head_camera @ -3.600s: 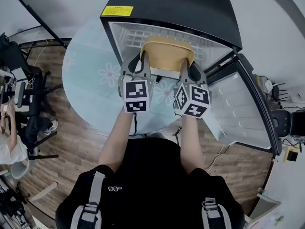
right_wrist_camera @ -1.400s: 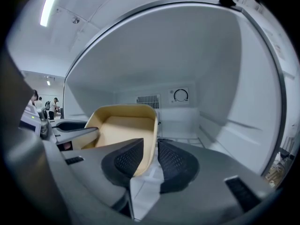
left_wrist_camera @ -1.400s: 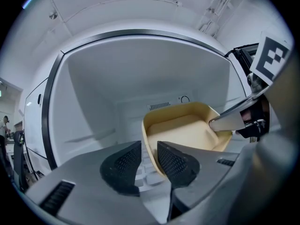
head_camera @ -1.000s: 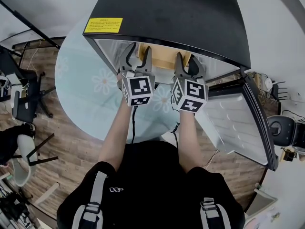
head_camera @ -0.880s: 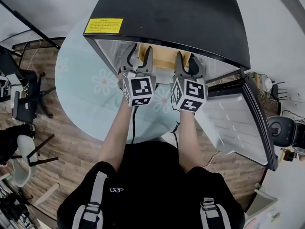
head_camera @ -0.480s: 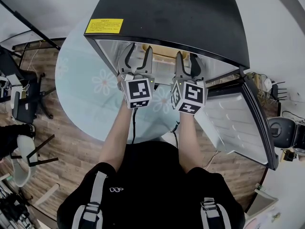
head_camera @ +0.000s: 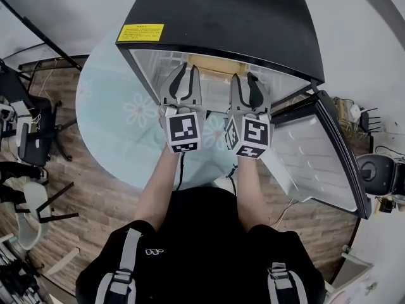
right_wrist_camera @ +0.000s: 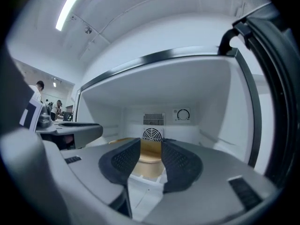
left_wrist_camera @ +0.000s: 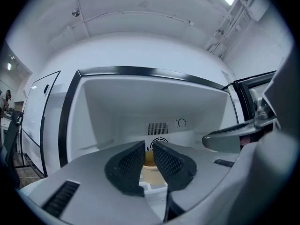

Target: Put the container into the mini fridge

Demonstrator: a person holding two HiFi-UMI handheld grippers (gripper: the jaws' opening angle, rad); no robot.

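The tan container (head_camera: 212, 63) rests on the shelf inside the black mini fridge (head_camera: 221, 18), and neither gripper touches it. My left gripper (head_camera: 183, 70) and right gripper (head_camera: 247, 79) hover side by side at the fridge's mouth, pointing inward. In the left gripper view the container (left_wrist_camera: 149, 162) shows beyond the left gripper (left_wrist_camera: 149, 146); its jaws are closing to a narrow gap with nothing between them. In the right gripper view the container (right_wrist_camera: 151, 156) lies past the right gripper (right_wrist_camera: 151, 144), whose jaws are closing slightly, still wide apart and empty.
The fridge door (head_camera: 316, 151) hangs open to the right. The fridge stands on a round pale table with a flower print (head_camera: 120, 125). A fan grille and a dial (right_wrist_camera: 183, 115) are on the fridge's back wall. Chairs and wooden floor lie at the left.
Earlier both grippers carried the container in front of the fridge; it now sits inside, released. Over the last second the grippers drew back a little and the left jaws narrowed.
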